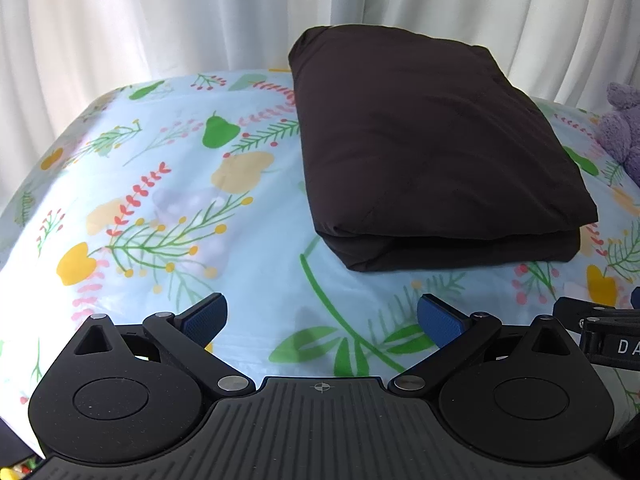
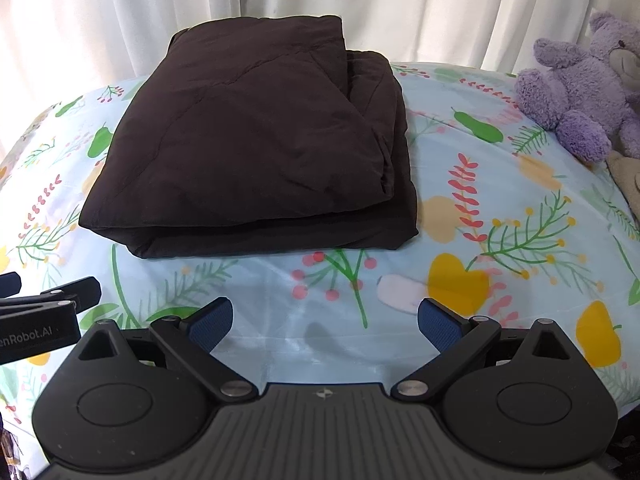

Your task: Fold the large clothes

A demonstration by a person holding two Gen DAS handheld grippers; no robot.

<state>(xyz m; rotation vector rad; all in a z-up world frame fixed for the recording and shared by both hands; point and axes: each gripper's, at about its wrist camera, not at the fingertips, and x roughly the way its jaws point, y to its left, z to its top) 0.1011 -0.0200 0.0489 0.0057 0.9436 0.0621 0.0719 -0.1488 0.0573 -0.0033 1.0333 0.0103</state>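
Clearly the folding looks all but done. Largest in view, the bed (image 2: 320, 288) with its flowered sheet carries the dark garment (image 2: 248, 152), which lies towards the far side near the white curtain (image 2: 320, 0) as a thick, squared stack of several layers. Its near edge is a rounded fold; on its right side the layers sit a little unevenly, so a small tidy-up may be all that is left. A purple soft toy (image 2: 580, 92) sits well apart at the right. Both claws hover over the bare sheet short of the garment: the left claw (image 1: 322, 318) and the right claw (image 2: 325, 320) each stand wide apart, holding nothing.
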